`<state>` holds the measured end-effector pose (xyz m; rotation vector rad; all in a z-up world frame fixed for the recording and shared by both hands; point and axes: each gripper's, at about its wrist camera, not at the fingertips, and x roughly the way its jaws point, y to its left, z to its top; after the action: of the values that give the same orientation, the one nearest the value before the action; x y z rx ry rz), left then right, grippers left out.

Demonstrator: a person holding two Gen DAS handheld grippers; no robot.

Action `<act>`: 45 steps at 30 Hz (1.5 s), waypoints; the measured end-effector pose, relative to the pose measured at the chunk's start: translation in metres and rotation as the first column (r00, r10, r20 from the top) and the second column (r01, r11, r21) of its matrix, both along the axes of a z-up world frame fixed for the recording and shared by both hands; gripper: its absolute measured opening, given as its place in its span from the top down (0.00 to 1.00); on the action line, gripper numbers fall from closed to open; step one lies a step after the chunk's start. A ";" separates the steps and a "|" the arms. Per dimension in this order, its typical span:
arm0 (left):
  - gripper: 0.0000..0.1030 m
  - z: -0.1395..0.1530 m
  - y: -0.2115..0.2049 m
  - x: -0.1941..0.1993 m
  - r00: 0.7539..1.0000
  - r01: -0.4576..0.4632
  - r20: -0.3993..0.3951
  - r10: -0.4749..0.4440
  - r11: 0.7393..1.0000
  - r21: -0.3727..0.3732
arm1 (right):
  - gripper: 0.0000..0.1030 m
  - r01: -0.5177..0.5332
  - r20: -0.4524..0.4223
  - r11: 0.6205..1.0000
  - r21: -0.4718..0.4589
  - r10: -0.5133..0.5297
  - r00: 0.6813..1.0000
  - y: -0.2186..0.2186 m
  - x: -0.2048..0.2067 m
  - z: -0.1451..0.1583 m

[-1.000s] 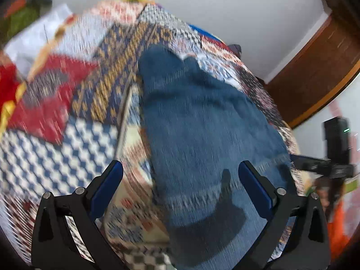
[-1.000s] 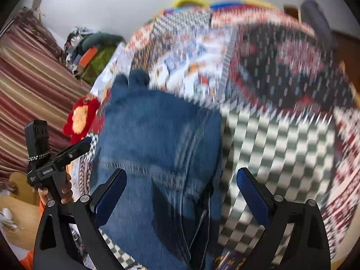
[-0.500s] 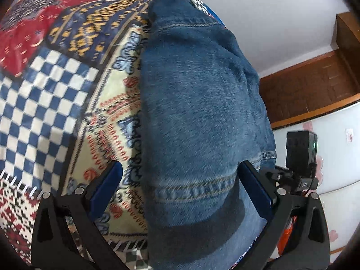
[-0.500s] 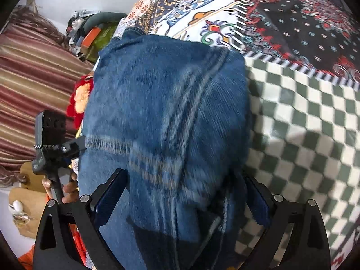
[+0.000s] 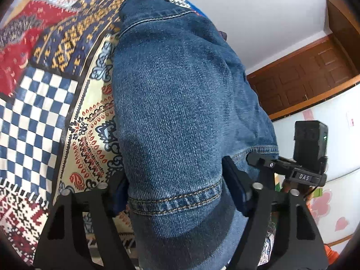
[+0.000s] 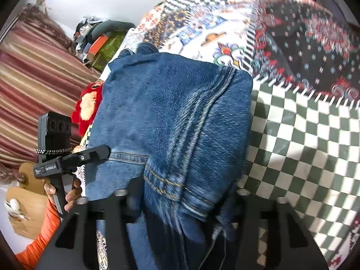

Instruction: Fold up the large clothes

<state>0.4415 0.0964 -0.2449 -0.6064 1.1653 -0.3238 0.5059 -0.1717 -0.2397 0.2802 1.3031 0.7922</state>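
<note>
Blue jeans [image 5: 180,103] lie folded lengthwise on a patchwork bedspread [image 5: 45,103]. My left gripper [image 5: 177,193] is shut on the jeans at the stitched hem end near the bed's edge, its blue pads pressed against the denim on both sides. The jeans also show in the right wrist view [image 6: 171,117]. My right gripper [image 6: 180,202] is shut on the jeans at the hem of the other leg; its fingertips are hidden by the bunched cloth. The right gripper shows in the left wrist view [image 5: 292,168], and the left gripper shows in the right wrist view [image 6: 67,157].
The bedspread [image 6: 303,135] spreads right with green checks. A red plush toy [image 6: 87,108] and a pile of items [image 6: 99,38] lie by a striped curtain [image 6: 29,85]. A wooden door [image 5: 303,76] and white wall stand beyond the bed.
Both grippers moved in over the jeans' hem end and closed from wide open onto the denim.
</note>
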 end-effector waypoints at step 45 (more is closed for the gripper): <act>0.41 0.023 0.196 -0.181 0.961 -0.276 -0.002 0.276 0.961 0.019 | 0.74 -0.250 0.000 0.966 -0.064 0.251 0.968 0.212 -0.134 0.047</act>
<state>0.2609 0.2921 -0.2218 -0.7439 1.0708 -0.0731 0.3723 0.0407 -0.1930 0.0611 1.3695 0.9620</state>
